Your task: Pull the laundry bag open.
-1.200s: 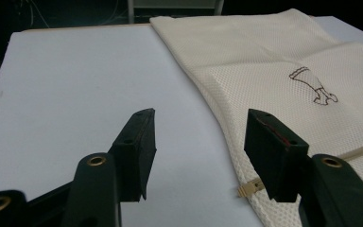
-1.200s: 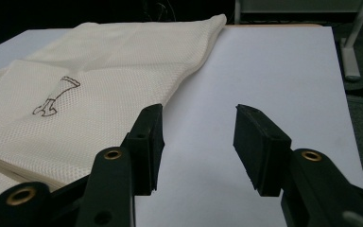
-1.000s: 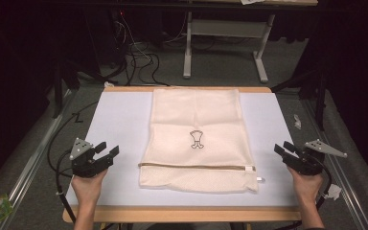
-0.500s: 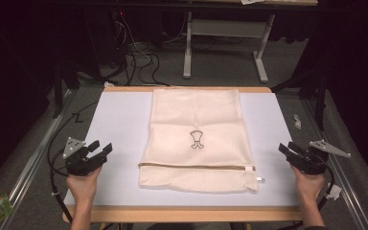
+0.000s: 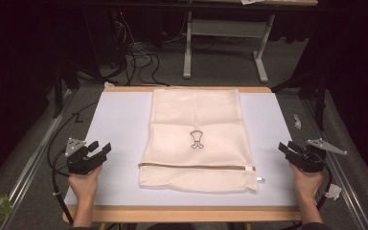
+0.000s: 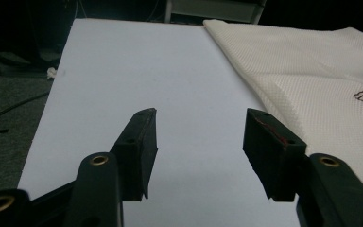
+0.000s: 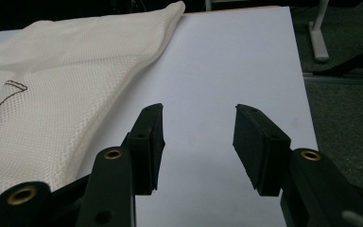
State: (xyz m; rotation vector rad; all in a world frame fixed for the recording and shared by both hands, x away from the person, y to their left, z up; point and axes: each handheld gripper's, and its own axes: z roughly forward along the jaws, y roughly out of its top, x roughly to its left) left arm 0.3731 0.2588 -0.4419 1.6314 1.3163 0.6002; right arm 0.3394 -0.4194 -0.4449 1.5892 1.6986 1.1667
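1. No readable writing anywhere. The only mark is a small dark outline drawing (image 5: 196,139) printed on the middle of the mesh bag (image 5: 197,124). It looks a bit like a clothes peg, can't say for sure.
2. The bag is cream-coloured netting, lying flat in the centre of the white surface (image 5: 117,120), long side running away from the person. A zip (image 5: 196,166) runs across it near the close end, with the little pull (image 5: 260,180) sticking out at the right edge. Can't tell if anything's inside; it looks flat.
3. Left tongs (image 5: 101,149) sit over the left edge of the surface, well apart from the bag, spread wide with nothing between them. In the left gripper view, the left tongs (image 6: 199,142) just have bare white surface in the gap.
4. Right tongs (image 5: 284,148) are at the right edge, near the bag's zip end but not touching, also spread wide and holding nothing.
5. Room is dark: grey carpet floor (image 5: 163,67), a tangle of black cables (image 5: 139,60) behind the surface, and a grey desk frame (image 5: 225,43) further back.
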